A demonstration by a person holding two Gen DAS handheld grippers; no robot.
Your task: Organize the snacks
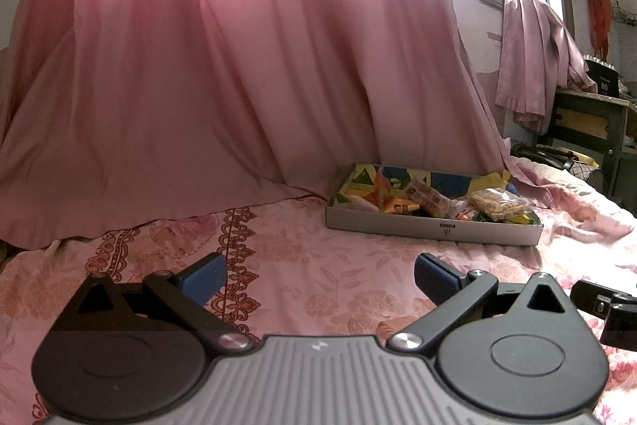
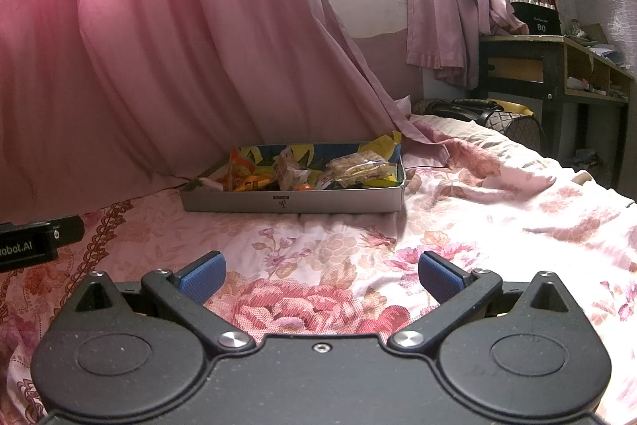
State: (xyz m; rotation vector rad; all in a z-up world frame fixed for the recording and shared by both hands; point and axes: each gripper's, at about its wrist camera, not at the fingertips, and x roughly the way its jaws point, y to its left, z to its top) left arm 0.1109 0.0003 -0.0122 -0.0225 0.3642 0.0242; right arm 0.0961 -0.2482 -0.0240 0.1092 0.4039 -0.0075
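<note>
Left wrist view: the left tool [image 1: 320, 275] gapes wide, empty, above the bed [image 1: 302, 253]; the box [image 1: 434, 228] of snacks [image 1: 430, 200] lies ahead-right. Right wrist view: the right tool [image 2: 321, 273] likewise gapes empty, well short of the box [image 2: 292, 200].

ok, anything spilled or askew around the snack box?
Nothing spilled: the snack packets all sit inside the box, which lies flat on the bedspread. They are heaped loosely, unsorted. Both grippers' jaws are open and empty.
</note>
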